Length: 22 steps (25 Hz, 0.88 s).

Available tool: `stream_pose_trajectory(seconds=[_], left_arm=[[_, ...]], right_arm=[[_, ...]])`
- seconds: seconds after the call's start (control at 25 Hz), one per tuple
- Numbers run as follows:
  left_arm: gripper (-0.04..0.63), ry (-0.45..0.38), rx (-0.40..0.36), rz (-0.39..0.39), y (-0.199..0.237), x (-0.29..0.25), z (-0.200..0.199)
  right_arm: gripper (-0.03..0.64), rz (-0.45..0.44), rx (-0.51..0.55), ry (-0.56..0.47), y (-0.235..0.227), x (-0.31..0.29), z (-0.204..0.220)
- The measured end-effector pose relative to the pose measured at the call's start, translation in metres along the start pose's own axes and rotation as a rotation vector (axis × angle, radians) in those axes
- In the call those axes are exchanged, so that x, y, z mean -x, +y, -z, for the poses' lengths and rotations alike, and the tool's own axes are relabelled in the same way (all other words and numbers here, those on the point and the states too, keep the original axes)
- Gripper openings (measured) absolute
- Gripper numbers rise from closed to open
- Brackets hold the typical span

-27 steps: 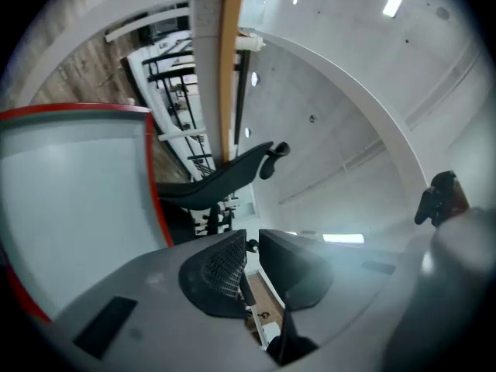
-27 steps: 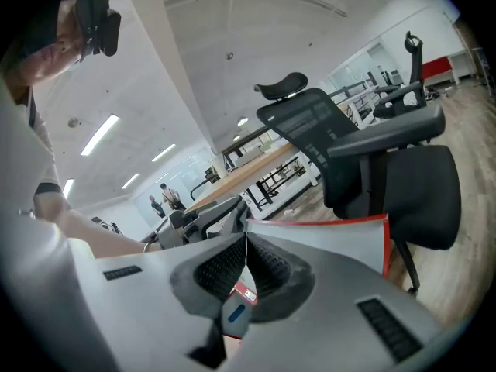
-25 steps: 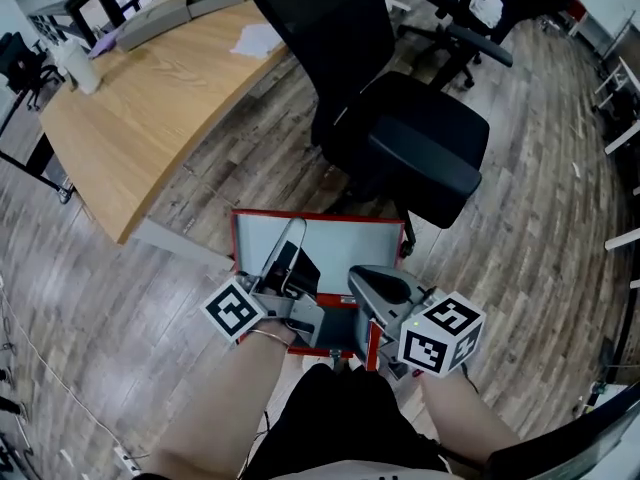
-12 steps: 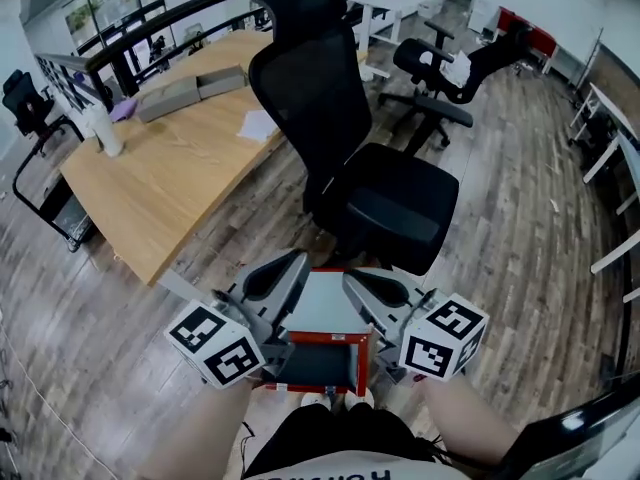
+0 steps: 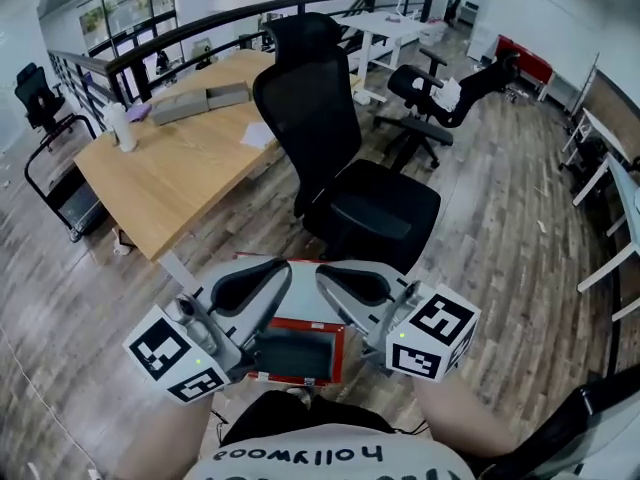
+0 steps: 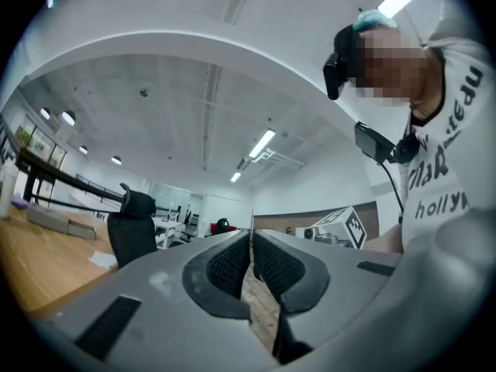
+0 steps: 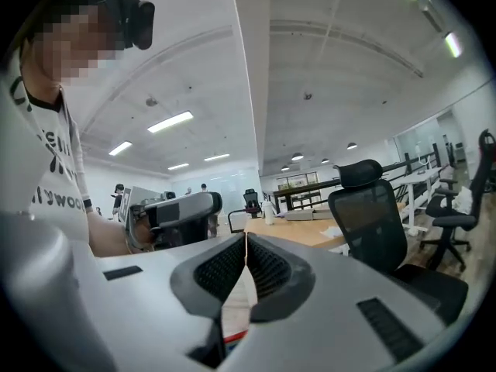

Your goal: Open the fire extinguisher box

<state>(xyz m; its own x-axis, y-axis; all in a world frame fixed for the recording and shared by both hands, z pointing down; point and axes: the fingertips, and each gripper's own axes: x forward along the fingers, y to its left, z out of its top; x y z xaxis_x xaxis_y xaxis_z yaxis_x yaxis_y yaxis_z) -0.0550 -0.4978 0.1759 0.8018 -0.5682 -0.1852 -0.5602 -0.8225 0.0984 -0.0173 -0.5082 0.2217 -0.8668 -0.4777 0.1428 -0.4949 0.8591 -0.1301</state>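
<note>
The fire extinguisher box (image 5: 300, 325) is a red-framed case lying on the wood floor at my feet. Its inside looks dark, and a pale panel (image 5: 302, 286) shows beyond the frame. Both grippers hang in the air above it, apart from it and side by side. My left gripper (image 5: 287, 265) (image 6: 252, 235) is shut with its ribbed pads together and nothing between them. The right gripper (image 5: 320, 269) (image 7: 246, 239) is also shut and empty. Each gripper view looks out level across the office, and neither shows the box clearly.
A black office chair (image 5: 340, 158) stands just beyond the box. A long wooden desk (image 5: 180, 168) runs along the left, with a bottle and grey boxes on it. More chairs (image 5: 440, 88) and white desks stand farther back on the right.
Both grippers have risen from the box, where the left one was at its near edge, to well above it. The left gripper has rolled over. The head view has tilted up.
</note>
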Motion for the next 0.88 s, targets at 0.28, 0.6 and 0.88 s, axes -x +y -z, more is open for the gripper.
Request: stream_pose_trajectory(seconds=[0.28, 0.6, 0.88], left_arm=[[0.006, 0.105, -0.181, 0.113, -0.102, 0.016, 0.022], [0.006, 0.326, -0.137, -0.126, -0.104, 0.035, 0.064], [0.006, 0.318, -0.054, -0.082, -0.112, 0.043, 0.058]], right_arm=[[0.011, -0.073, -0.021, 0.015, 0.043, 0.063, 0.023], [0.011, 0.037, -0.041, 0.085, 0.054, 0.088, 0.046], [0.011, 0.116, -0.075, 0.044, 0.062, 0.099, 0.039]])
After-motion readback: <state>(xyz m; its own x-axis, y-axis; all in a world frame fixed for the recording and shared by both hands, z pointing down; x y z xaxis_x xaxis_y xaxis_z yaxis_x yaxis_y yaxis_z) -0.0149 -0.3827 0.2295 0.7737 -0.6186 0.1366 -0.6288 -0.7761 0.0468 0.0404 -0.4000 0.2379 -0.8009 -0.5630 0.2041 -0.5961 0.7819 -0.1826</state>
